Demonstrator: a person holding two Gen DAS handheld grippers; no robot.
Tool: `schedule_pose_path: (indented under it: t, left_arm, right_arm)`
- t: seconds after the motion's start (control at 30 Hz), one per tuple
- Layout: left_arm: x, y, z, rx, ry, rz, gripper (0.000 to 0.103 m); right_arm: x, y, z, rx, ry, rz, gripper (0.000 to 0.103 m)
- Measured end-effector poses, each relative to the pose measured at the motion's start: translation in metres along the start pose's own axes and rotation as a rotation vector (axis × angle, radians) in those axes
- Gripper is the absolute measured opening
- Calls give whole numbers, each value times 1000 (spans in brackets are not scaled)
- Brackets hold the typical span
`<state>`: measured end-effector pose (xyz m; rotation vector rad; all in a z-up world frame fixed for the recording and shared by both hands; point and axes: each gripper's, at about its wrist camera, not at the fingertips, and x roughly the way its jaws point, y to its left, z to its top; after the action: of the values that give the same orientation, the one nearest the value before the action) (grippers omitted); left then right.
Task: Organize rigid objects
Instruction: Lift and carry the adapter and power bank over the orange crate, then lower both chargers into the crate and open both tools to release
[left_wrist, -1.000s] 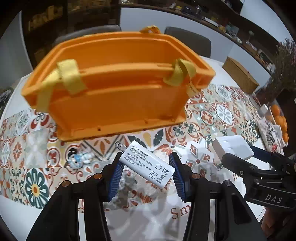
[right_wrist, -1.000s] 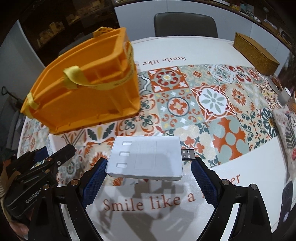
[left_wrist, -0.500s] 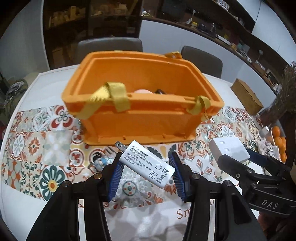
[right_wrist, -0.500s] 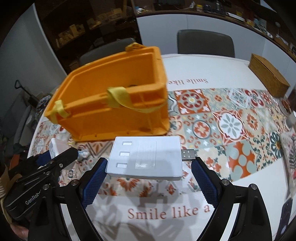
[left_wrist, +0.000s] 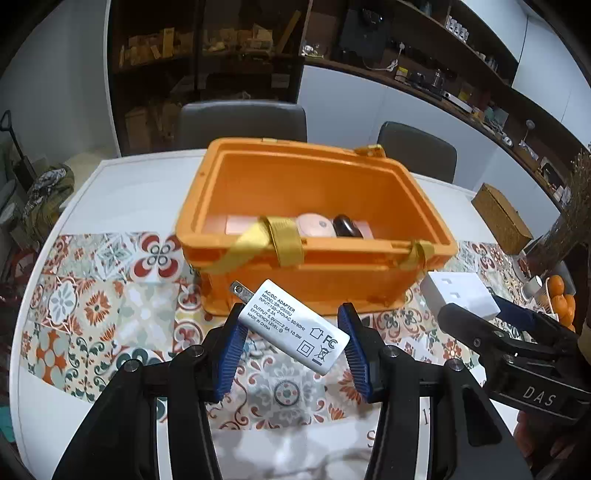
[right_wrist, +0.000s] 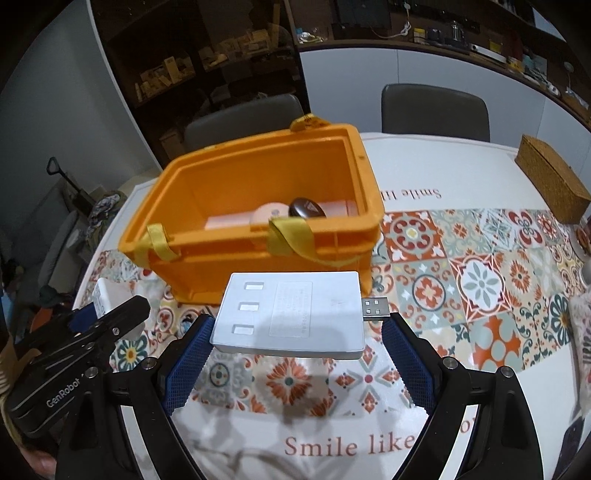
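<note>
A: What is each tool carrying?

B: The left gripper (left_wrist: 291, 341) pinches a white AC adapter (left_wrist: 291, 325) across its 2 long sides, prongs pointing up and to the left of the pads. The right gripper (right_wrist: 297, 354) clamps a flat white USB hub (right_wrist: 291, 315) by its 2 short ends, plug sticking out past the right pad.

A: How will they handle?

B: I judge both light, stiff and smooth-shelled, so a skewed pinch could slip. The adapter sits diagonally between the pads; the hub's hold looks squarer.

A: Where do they go?

B: Probably the orange bin (left_wrist: 373, 177), just ahead of both tools, open-topped, with a few small items along its near wall.

A: Room?

B: The near rim and the yellow strap (left_wrist: 282, 240) draped over it lie directly ahead. The far half of the bin looks free, and the tools are side by side, close together.
</note>
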<state>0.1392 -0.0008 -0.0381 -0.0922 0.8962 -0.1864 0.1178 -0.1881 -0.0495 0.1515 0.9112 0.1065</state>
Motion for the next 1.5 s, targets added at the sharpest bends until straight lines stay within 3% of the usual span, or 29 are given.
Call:
schedule_pose_path:
  t: [0.33,0.9,1.5]
  left_arm:
    - [-11,1,26,29,-50,22,50]
    - [0,0,69,64,-61,25,50]
    - [48,4,109,90,58,54,50]
  right_arm:
    - [-5,11,29,-18,-58,6,91]
    - [-6,20,74,-52,-119,-51,91]
    - [29,25,109,-43,-46,-95,91]
